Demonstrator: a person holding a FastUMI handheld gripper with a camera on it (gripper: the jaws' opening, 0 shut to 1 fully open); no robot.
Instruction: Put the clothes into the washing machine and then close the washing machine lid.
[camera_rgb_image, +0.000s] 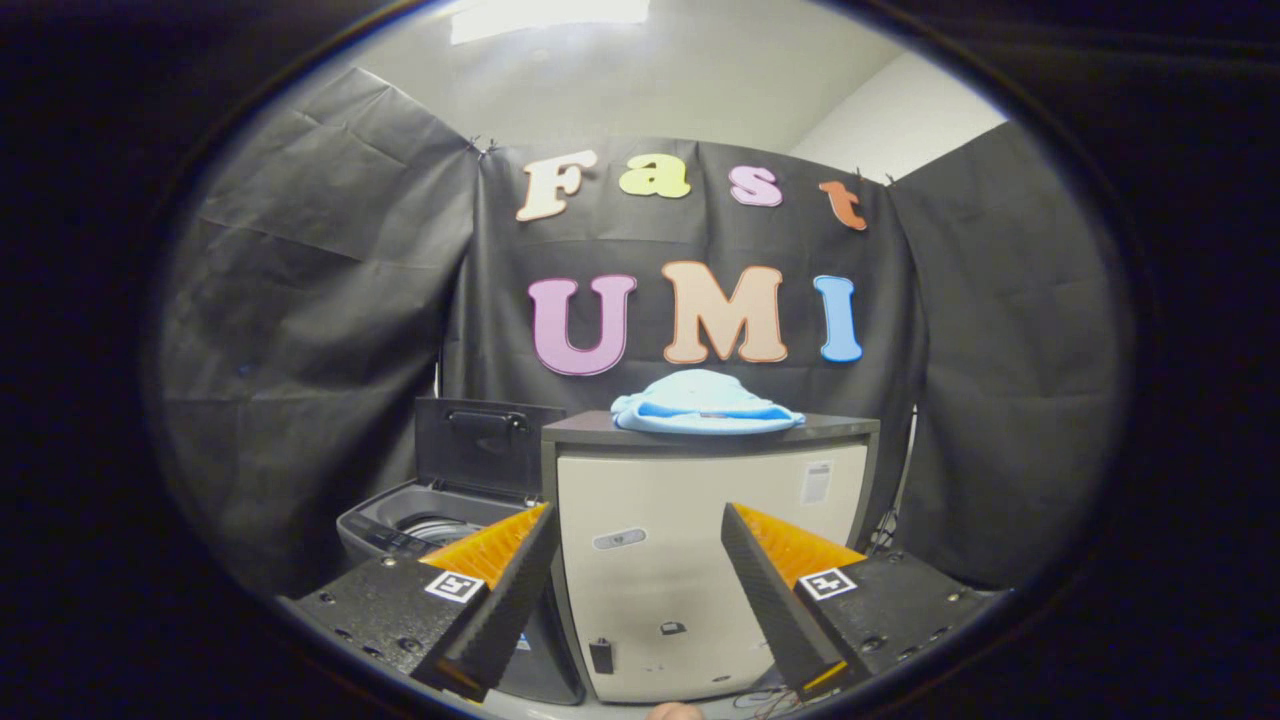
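Clothes (705, 402), a light blue bundle, lie on the dark top of a pale cabinet (690, 560), toward its back edge and about midway along it. Beside the cabinet's left side stands the washing machine (430, 520), its lid (485, 445) raised upright at the back. The gripper (640, 535) hangs low before the cabinet front, fingers spread wide with nothing between them. Risk lies in the pick: a shallow pinch may catch only a fold, so the bundle could trail or drop between cabinet and machine, and a careless swing might knock the lid down early.
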